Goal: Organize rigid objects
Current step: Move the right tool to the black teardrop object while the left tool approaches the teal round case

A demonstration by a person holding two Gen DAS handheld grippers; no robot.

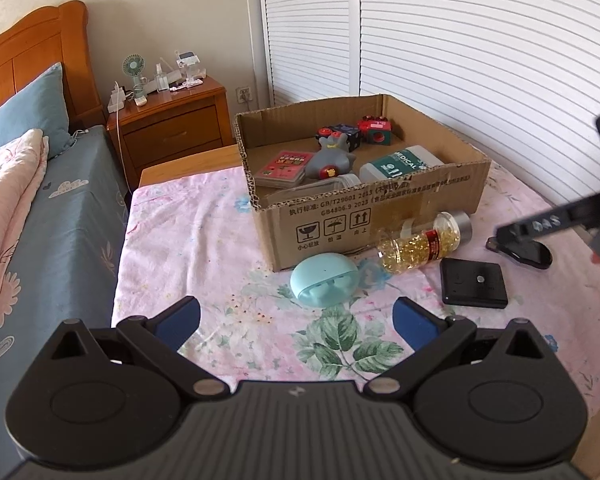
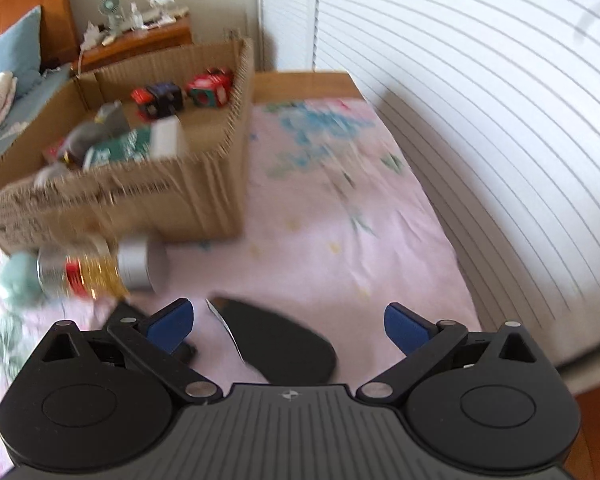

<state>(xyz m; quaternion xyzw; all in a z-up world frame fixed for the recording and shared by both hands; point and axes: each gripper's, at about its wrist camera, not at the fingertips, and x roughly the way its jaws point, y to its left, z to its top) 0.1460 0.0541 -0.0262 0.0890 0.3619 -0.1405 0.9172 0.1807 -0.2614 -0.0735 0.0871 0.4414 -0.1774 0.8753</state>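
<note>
Cardboard box (image 1: 380,216) corrugated | earbud case (image 1: 325,279) smooth, oval | bottle (image 1: 424,242) cylindrical

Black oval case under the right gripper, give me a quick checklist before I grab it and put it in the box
1. Right gripper open: ok, jaws spread wide with nothing between them.
2. Black oval case lined up: ok, it lies between and below the fingers, though this view is blurred.
3. Case free of neighbours: ok, the flat black box and pill bottle lie apart from it.
4. Room in the cardboard box: ok, bare floor shows near the dice-like cubes.
5. Left gripper out of the way: ok, open, near the blue earbud case.
6. Case shut: cannot tell.
</note>
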